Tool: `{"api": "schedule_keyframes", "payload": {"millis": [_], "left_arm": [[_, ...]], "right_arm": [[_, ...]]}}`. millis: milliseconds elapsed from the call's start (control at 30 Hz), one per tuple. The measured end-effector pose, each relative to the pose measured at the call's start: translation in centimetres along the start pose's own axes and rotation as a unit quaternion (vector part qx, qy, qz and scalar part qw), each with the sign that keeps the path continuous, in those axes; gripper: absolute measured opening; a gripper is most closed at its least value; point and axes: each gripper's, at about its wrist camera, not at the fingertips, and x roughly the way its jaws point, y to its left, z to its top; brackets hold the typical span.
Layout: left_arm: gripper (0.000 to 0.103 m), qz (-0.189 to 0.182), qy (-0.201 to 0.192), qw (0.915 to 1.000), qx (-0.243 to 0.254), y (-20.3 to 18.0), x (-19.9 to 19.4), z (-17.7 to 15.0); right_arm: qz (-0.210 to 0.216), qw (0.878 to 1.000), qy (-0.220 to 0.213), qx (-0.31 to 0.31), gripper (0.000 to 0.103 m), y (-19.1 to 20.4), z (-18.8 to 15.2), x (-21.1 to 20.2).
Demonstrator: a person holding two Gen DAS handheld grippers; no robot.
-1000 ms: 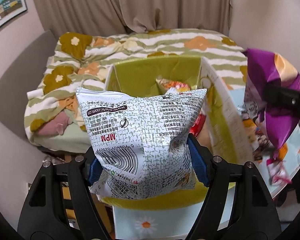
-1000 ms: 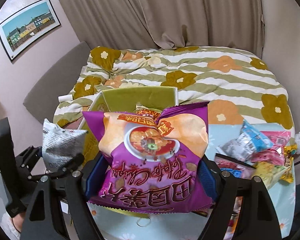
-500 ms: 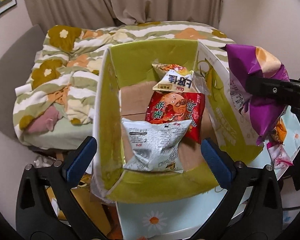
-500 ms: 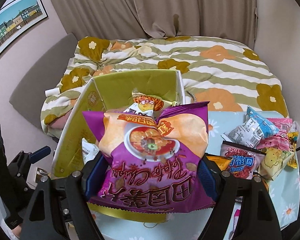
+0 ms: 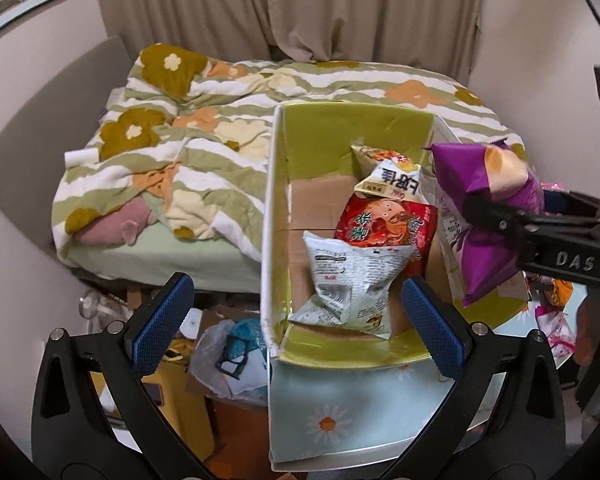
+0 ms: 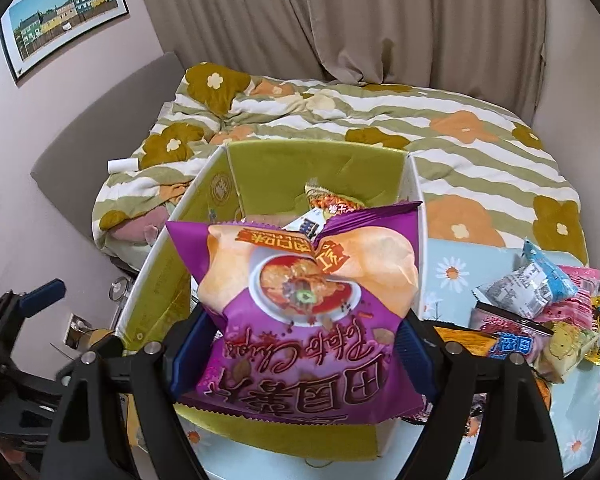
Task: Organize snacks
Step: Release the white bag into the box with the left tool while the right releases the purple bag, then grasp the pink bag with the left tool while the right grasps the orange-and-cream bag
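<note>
The left gripper (image 5: 300, 320) stands spread and empty above the near end of the green-lined open cardboard box (image 5: 340, 136), where the crinkled white-and-grey snack bag (image 5: 352, 284) it clasped a second ago now lies on the box floor against the near wall, its long axis running toward the far wall and the red snack packet (image 5: 384, 224). The right gripper (image 6: 300, 344) still pinches the puffy purple-and-orange chip bag (image 6: 308, 292) by its lower half, upside down with its long axis upright, over the box's near right corner on the daisy-print table (image 6: 452, 268).
</note>
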Motion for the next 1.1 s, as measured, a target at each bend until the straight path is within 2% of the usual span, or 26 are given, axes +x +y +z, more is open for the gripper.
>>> {"api": "schedule_keyframes", "payload": {"millis": [67, 167, 200, 300, 433, 633, 900, 1100], "left_arm": [[0.103, 0.003, 0.001, 1.0, 0.0, 0.2, 0.1, -0.3], [0.103, 0.008, 0.005, 1.0, 0.003, 0.1, 0.5, -0.8], [0.103, 0.007, 0.009, 0.9999, 0.003, 0.1, 0.7, -1.0], [0.103, 0.001, 0.017, 0.9999, 0.002, -0.1, 1.2, -1.5], [0.103, -0.003, 0.025, 0.9997, 0.007, -0.6, 1.7, -1.7], [0.103, -0.008, 0.018, 0.9997, 0.017, -1.3, 1.4, -1.5], [0.103, -0.022, -0.007, 0.9989, 0.042, -2.7, -0.1, 0.1], [0.103, -0.046, -0.036, 0.9966, 0.058, -5.4, -2.1, 1.8]], "right_arm": [[-0.002, 1.0, -0.001, 0.004, 0.082, 0.0, -0.4, 0.4], [0.0, 1.0, -0.014, 0.009, 0.101, -0.3, -1.2, 0.7], [-0.003, 1.0, -0.025, 0.006, 0.103, -0.3, -1.6, 0.7], [-0.013, 0.999, -0.037, -0.007, 0.103, -0.2, -2.3, 0.6], [-0.02, 0.999, -0.026, -0.014, 0.103, -0.5, -3.0, 0.8], [-0.018, 0.999, -0.028, -0.006, 0.103, -1.0, -3.3, 0.1], [-0.022, 0.999, -0.047, 0.007, 0.103, -1.4, -3.0, -2.6], [-0.032, 0.996, -0.075, 0.022, 0.103, -3.3, -2.7, -6.1]]}}
